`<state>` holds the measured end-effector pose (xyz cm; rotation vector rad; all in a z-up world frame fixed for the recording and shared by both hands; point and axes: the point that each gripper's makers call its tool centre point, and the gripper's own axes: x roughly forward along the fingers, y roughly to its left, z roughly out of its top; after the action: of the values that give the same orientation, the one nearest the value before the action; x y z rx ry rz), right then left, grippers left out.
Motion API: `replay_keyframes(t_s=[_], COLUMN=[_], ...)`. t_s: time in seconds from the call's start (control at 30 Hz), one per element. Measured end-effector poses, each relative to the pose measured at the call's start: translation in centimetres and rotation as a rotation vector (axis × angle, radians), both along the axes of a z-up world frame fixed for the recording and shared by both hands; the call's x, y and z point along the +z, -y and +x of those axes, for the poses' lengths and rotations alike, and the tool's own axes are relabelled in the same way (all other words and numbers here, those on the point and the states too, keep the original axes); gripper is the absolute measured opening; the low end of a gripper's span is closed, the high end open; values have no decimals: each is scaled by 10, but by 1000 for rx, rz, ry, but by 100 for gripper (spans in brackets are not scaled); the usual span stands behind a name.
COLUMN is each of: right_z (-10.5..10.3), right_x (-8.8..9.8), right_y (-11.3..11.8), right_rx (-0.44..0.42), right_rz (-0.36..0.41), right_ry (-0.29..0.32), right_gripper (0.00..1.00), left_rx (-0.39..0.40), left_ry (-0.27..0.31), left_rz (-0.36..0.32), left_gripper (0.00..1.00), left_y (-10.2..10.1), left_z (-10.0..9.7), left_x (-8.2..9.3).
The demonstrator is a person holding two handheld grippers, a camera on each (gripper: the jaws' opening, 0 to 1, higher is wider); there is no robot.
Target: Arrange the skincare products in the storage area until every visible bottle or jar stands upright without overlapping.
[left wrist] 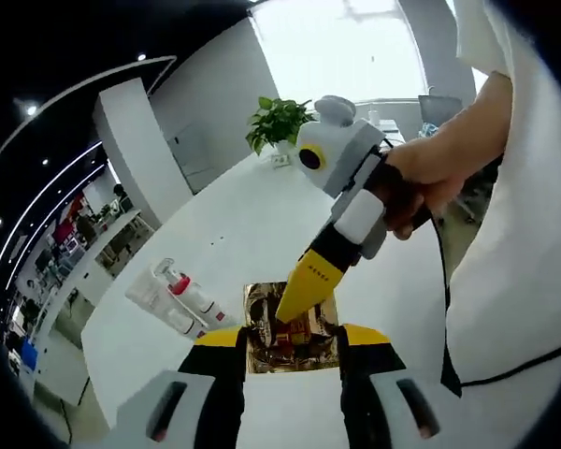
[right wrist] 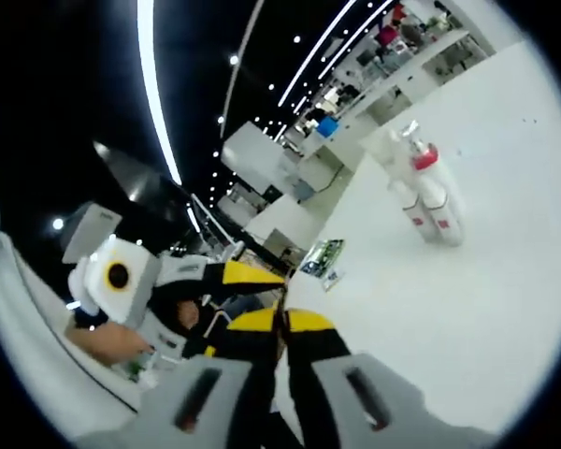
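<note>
Left gripper [left wrist: 288,339]: jaws wide apart, nothing between them, straddling a glossy gold-brown packet [left wrist: 290,327] flat on the white bench [left wrist: 234,224]. Right gripper [left wrist: 294,304] enters the left gripper view from the upper right, held in a person's hand [left wrist: 430,182]; its yellow tip is down at the packet's top edge, contact unclear. In the right gripper view the right gripper [right wrist: 282,323] has its jaws closed together, nothing visibly clamped. The left gripper [right wrist: 252,273] sits just beside it, yellow tips nearly touching.

Skincare bottles [left wrist: 182,297]: white pump bottles with red collars, grouped tight, lying on the bench left of the packet, clear of both grippers. Same bottles [right wrist: 428,201] in the right gripper view, well apart from the jaws.

Potted plant [left wrist: 279,122] at the bench's far end.
</note>
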<state>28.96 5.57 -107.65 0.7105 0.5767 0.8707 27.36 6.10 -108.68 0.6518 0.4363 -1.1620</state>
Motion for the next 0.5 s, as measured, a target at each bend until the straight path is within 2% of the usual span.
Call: replay_keyframes(t_s=[0.17, 0.23, 0.27, 0.37, 0.4, 0.43, 0.47, 0.5], right_z=[-3, -4, -3, -2, 0, 1, 1, 2], right_x=[-1, 0, 1, 2, 5, 7, 9, 10], right_y=[3, 6, 8, 14, 16, 18, 20, 20], right_rx=[0, -1, -9, -20, -28, -34, -37, -40], right_rz=[-4, 4, 13, 14, 35, 45, 51, 57], right_ry=[-12, -19, -18, -14, -11, -8, -4, 1], right_gripper=[0, 0, 0, 0, 0, 0, 0, 0], left_rx=[9, 34, 59, 141, 204, 244, 260, 283], left_ry=[-32, -70, -105, -143, -208, -250, -268, -314], left_rz=[-37, -71, -83, -134, -195, -245, -264, -306], left_gripper=[40, 40, 40, 37, 38, 38, 38, 39], left_y=[3, 3, 2, -4, -7, -8, -9, -10], left_z=[-3, -3, -4, 5, 8, 11, 12, 12], left_x=[0, 0, -2, -2, -1, 0, 1, 2])
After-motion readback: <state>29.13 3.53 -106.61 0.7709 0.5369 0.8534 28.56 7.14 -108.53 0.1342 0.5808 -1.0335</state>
